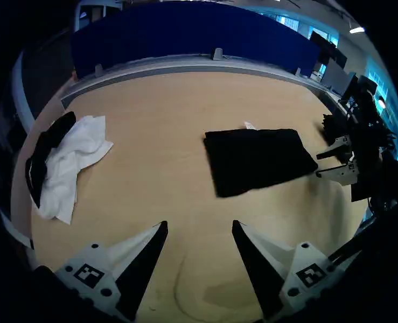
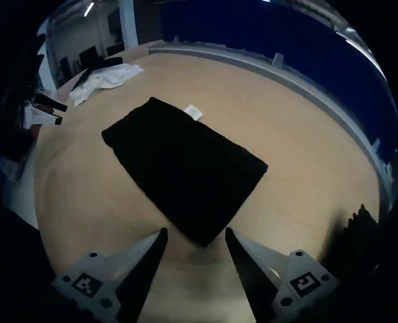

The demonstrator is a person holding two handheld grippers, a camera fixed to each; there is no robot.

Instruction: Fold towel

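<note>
Now hovering right tool (image 2: 196,231), jaws apart, at black towel (image 2: 185,172) corner, lower centre, likely lining up grasp; holding left tool (image 1: 200,223) agape too.

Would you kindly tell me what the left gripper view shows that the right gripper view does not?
Left gripper view: the right tool, open, at the black towel's right edge, and dark monitors beyond the table. Right gripper view: the towel's near corner just ahead of that tool, and the left tool far off at the left. Both: the flat towel, the white cloth, the wooden table and the blue partition.
</note>
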